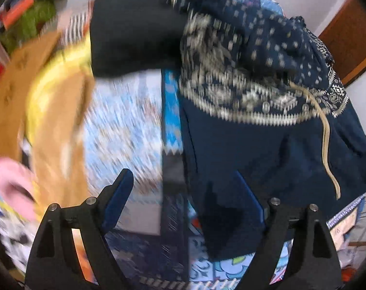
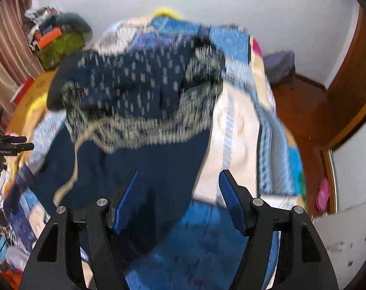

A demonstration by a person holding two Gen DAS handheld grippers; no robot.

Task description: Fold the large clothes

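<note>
Below, both the left gripper and the right gripper stand spread and pinch nothing over a navy patterned hoodie at frame center on a blue quilt, a yellow-brown garment crowding the left edge.

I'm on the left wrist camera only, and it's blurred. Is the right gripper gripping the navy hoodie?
Observer: No. The right gripper is open, and its pads pinch no fabric of the navy hoodie.
Operator: Where does the hoodie's edge lie on that side?
Observer: It ends between the fingers. Past it is a cream patch of the bedspread.
Operator: Anything on the floor over there?
Observer: A pink slipper lies on the wooden floor beside the bed.
</note>
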